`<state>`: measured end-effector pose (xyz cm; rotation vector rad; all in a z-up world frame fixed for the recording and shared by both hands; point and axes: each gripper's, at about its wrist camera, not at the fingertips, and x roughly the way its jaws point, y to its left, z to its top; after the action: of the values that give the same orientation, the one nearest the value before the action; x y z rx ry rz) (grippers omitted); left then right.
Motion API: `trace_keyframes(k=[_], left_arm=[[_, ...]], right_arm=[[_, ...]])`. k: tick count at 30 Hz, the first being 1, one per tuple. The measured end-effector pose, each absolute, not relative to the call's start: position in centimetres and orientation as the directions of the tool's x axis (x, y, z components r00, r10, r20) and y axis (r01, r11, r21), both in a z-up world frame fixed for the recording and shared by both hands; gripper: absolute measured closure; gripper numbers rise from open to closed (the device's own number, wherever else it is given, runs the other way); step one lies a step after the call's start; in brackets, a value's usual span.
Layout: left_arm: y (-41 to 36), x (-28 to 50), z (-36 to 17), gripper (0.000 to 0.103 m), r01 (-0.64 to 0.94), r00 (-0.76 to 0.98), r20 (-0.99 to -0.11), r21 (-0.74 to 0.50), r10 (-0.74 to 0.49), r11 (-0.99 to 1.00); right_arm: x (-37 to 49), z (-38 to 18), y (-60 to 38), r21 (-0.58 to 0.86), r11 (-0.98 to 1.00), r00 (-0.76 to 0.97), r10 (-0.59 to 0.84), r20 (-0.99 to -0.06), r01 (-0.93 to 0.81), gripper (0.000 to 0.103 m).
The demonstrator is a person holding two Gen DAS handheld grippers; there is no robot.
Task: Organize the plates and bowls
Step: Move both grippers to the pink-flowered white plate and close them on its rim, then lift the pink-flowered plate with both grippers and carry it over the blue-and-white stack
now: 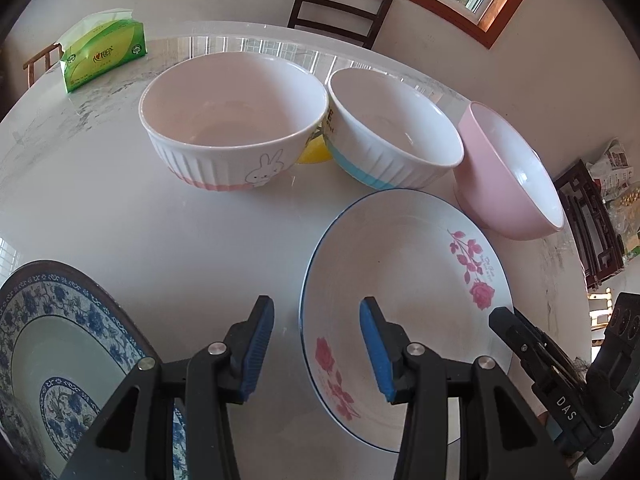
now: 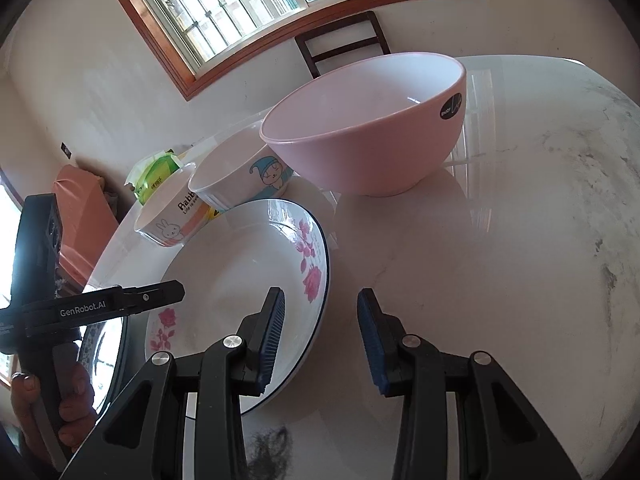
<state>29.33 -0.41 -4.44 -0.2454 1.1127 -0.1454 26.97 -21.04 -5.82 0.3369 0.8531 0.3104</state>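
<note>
So both grippers are hovering around the rose-pattern plate [image 1: 404,304], which sits flat on the white marble table [image 1: 180,248] right in front of the bowls, and honestly this looks like the sketchy part. The left gripper [image 1: 317,350] has its jaws spread with nothing between them, straddling the plate's near-left rim, and the right gripper [image 2: 321,342] is parted too and empty, straddling the rim on the opposite side, one pad over the plate and one over bare table. Neither is pinching anything that I can see. My worry: that plate is glossy glazed ceramic with a shallow, sloped rim, so a pinch that lands too far out on the edge could just squirt off, and the plate would clatter back onto the tabletop. If only one side gets a real bite, it'll probably tilt and slide. Also things are tight: the blue-and-white plate [image 1: 60,360] is just off to the left, and the blue-band bowl [image 1: 394,132] and pink bowl [image 1: 508,172] stand right at the far rim, with the rabbit bowl [image 1: 234,128] next to them. Lifting or pushing the plate forward carelessly could knock those bowls into each other. The two grippers are close enough that they could bump, too.
</note>
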Motion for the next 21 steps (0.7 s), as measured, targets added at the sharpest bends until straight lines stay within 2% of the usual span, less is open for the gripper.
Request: trace_keyframes(k=[1, 2, 3, 11, 21], left_arm=[[-0.7, 29.4, -4.6, 0.061, 0.002, 0.435, -0.868, -0.263, -0.238, 0.965], [-1.0, 29.3, -4.7, 0.078, 0.011, 0.432, -0.868, -0.268, -0.246, 0.963], [-1.2, 29.4, -4.9, 0.082, 0.003, 0.426, -0.876, -0.248, -0.225, 0.969], [-2.1, 27.3, -4.8, 0.083, 0.0, 0.468, -0.857, -0.245, -0.216, 0.97], [-0.9, 23.1, -2.8, 0.083, -0.02, 0.509, -0.821, -0.311, -0.258, 0.95]], right_arm=[[27.1, -5.9, -21.0, 0.416, 0.9, 0.612, 0.405, -0.679, -0.134, 0.074], [27.2, -6.0, -20.9, 0.421, 0.897, 0.604, 0.412, -0.682, -0.137, 0.082], [27.4, -6.1, -20.8, 0.422, 0.896, 0.593, 0.417, -0.689, -0.14, 0.087], [26.8, -6.1, -21.2, 0.405, 0.905, 0.599, 0.395, -0.696, -0.126, 0.091], [22.8, -4.6, -21.0, 0.43, 0.893, 0.622, 0.414, -0.665, -0.134, 0.091]])
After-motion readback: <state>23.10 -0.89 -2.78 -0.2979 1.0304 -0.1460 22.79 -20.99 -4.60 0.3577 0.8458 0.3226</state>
